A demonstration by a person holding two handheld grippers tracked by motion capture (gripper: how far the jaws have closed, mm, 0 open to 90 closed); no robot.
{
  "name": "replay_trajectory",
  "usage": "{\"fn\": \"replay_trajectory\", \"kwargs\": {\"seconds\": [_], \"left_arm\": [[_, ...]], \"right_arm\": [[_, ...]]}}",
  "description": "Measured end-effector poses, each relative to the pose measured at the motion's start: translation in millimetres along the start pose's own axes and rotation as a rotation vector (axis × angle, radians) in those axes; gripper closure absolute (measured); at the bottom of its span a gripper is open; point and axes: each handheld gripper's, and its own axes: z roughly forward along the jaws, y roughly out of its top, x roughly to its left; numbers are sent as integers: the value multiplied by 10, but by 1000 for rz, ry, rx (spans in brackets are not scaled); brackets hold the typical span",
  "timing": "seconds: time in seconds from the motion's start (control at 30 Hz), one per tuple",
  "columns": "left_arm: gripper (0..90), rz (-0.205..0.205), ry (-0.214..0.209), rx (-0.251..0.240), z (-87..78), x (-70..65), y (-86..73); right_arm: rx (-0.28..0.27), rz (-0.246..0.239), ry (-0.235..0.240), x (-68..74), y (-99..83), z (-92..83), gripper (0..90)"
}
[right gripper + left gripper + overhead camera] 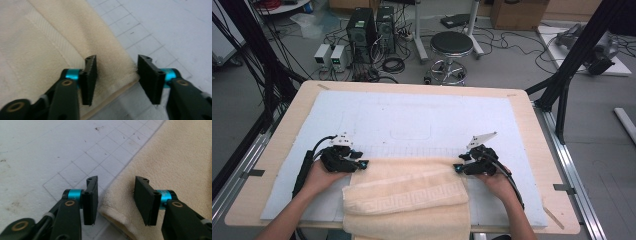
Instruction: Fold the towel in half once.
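White mat (412, 115) under towel (407, 192); stool (451, 45) beyond table (532, 115)

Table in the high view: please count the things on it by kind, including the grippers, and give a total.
Cream towel: 1
White mat: 1
Grippers, left gripper and right gripper: 2
Total: 4

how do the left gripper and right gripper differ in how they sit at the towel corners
The left gripper sits at the far left corner of the folded cream terry towel; the right gripper sits at its far right corner. In the left gripper view, the corner lies between the jaws nearer the right-hand jaw; in the right gripper view, it reaches the right-hand jaw, cloth under the left. Shared: black jaws apart, pads not pressing, both over the white quilted mat.
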Motion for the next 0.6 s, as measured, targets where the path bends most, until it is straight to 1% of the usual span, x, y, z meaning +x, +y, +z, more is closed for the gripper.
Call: {"fn": "replay_trajectory", "kwargs": {"seconds": [0.03,0.07,0.1,0.13,0.17,0.2,0.23,0.3,0.33,0.37,0.5,0.53,0.6], "left_arm": [[584,-2,-5,4,-4,1,0],[604,-5,-8,3,-3,2,-1],[631,-6,-19,5,-6,5,-1],[691,-11,-43,1,-2,-2,-3],[740,-5,-41,2,-2,-12,-3],[768,1,-44,2,-3,-33,0],[798,8,-35,5,-6,-46,4],[823,29,-15,8,-15,-79,11],[831,34,-1,5,-17,-97,16],[837,34,3,6,-20,-104,20],[848,39,50,-25,-56,-99,64],[850,30,60,-44,-56,-82,82],[853,-6,82,-66,-35,14,171]], "right_arm": [[3,-5,6,15,6,0,603],[6,-12,12,23,11,3,632],[7,-17,14,35,16,6,665],[9,-20,20,43,20,6,701],[15,-22,24,56,25,2,731],[17,-23,28,68,27,1,752],[18,-35,24,78,33,1,771],[22,-40,20,95,40,-1,792],[25,-40,20,101,43,-4,797],[22,-40,15,106,49,-12,804],[9,-44,11,119,68,-52,817],[7,-47,7,112,86,-64,821],[17,-54,-10,64,165,-79,827]]}}
